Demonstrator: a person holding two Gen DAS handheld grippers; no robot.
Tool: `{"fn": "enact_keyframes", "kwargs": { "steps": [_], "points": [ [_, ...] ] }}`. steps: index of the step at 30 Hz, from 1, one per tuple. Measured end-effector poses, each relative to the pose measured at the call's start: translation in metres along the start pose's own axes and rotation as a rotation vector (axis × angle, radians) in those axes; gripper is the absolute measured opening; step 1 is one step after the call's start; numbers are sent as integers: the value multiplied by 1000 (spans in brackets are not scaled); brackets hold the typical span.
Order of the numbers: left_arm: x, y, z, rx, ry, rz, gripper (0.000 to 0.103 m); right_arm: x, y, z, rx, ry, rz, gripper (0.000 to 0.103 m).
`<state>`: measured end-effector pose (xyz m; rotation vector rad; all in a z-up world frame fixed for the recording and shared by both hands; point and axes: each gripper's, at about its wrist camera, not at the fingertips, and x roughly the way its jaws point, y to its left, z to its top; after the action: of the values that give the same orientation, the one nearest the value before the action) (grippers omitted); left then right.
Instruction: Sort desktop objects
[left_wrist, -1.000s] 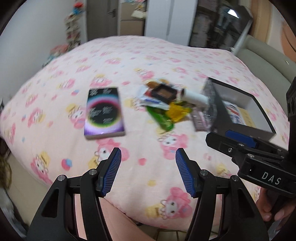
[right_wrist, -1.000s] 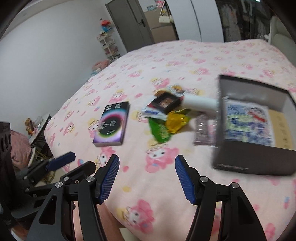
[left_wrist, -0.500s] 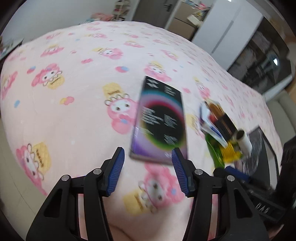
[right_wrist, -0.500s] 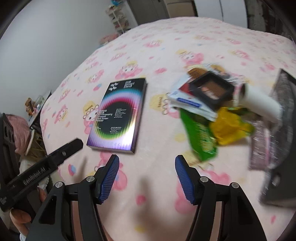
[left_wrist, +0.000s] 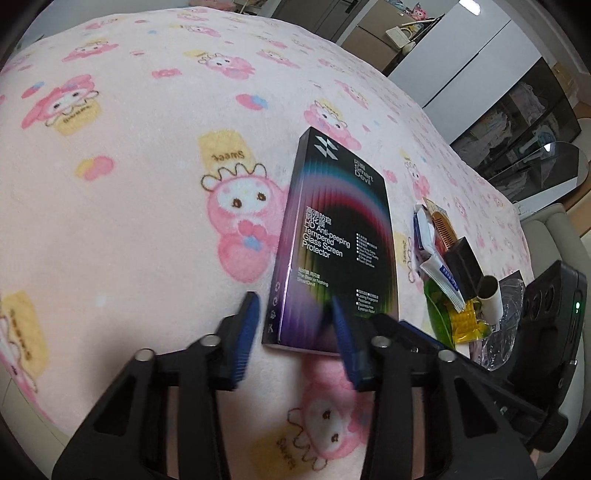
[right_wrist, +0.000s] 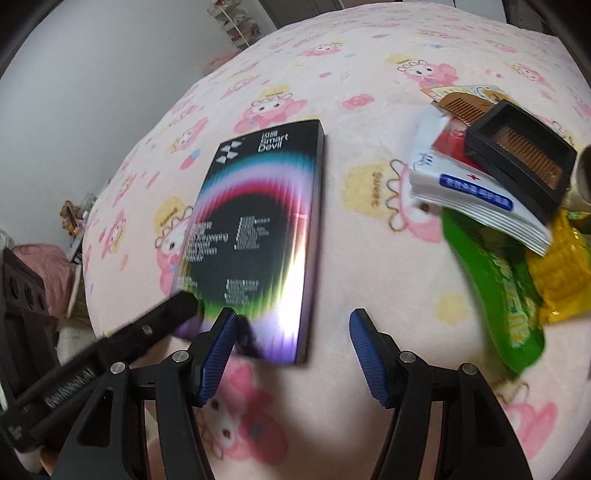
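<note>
A black screen-protector box (left_wrist: 334, 240) with rainbow print lies flat on the pink cartoon blanket (left_wrist: 110, 184); it also shows in the right wrist view (right_wrist: 255, 236). My left gripper (left_wrist: 293, 328) is open, its blue fingers straddling the box's near left corner, one finger over the lid. My right gripper (right_wrist: 291, 343) is open and empty at the box's near right corner. A pile lies to the right: a black tray with a comb (right_wrist: 521, 151), white packets (right_wrist: 476, 195), a green pouch (right_wrist: 498, 291) and a yellow pouch (right_wrist: 561, 273).
A white tube (left_wrist: 491, 295) and clear wrapping (left_wrist: 509, 332) lie at the far side of the pile. The left tool's body (right_wrist: 110, 350) reaches in from the left in the right wrist view. Cabinets and a door stand behind the blanket.
Both grippers have moved left and down to the screen-protector box, away from the pile and the grey box. The left fingers now straddle its near corner.
</note>
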<state>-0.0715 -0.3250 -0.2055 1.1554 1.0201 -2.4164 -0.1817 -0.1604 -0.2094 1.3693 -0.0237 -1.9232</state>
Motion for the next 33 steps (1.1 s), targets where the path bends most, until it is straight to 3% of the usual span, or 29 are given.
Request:
{"fn": "enact_keyframes", "kwargs": {
  "steps": [1,3,10,21,26,33],
  "points": [
    [0,0,0,-1,2,-4,36,1,0,2,4,2,8,61],
    [-3,-3,-1,5,5,-2,33,3,0,4,8,14,42,47],
    [-18,-22,-22,45,38,-10,34,-17,-1,-7,-12,20,60,44],
    [-30,-70,-110,154,228,-119,34,-102,-51,-102,78,-2,-59,44],
    [-36,-77,-119,190,242,-102,34,-124,-56,-124,85,1,-34,44],
    [-21,-70,-111,116,186,-89,32,-118,-66,-130,148,8,-14,44]
  ]
}}
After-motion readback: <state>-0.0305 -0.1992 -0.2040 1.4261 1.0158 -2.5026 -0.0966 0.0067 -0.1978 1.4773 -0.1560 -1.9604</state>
